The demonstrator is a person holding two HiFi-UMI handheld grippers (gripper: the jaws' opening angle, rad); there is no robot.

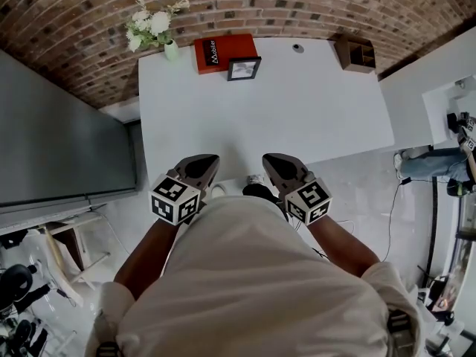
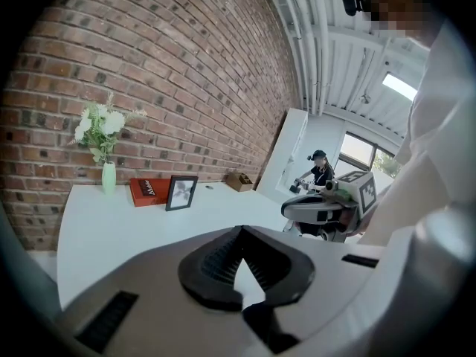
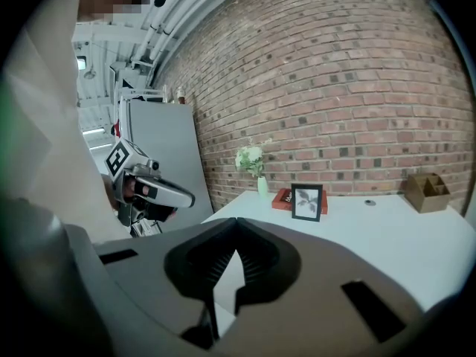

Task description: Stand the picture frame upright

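The picture frame (image 1: 244, 68) stands upright at the bench's (image 1: 312, 117) twelve o'clock edge, just in front of a red book (image 1: 223, 50). The left gripper (image 1: 204, 163) and right gripper (image 1: 274, 162) sit at six o'clock, jaws pressed together and empty. A careless reach could topple the frame.

The picture frame (image 1: 244, 68) stands upright near the far edge of the table (image 1: 297, 117), just in front of a book (image 1: 223, 53) that lies by the wall (image 1: 312, 6). A vase (image 1: 171, 49) stands left of the book, at the far left corner. A box (image 1: 355, 53) sits at the far right corner. At the near edge, the left gripper (image 1: 204, 162) and right gripper (image 1: 275, 161) are side by side, well apart from the frame.
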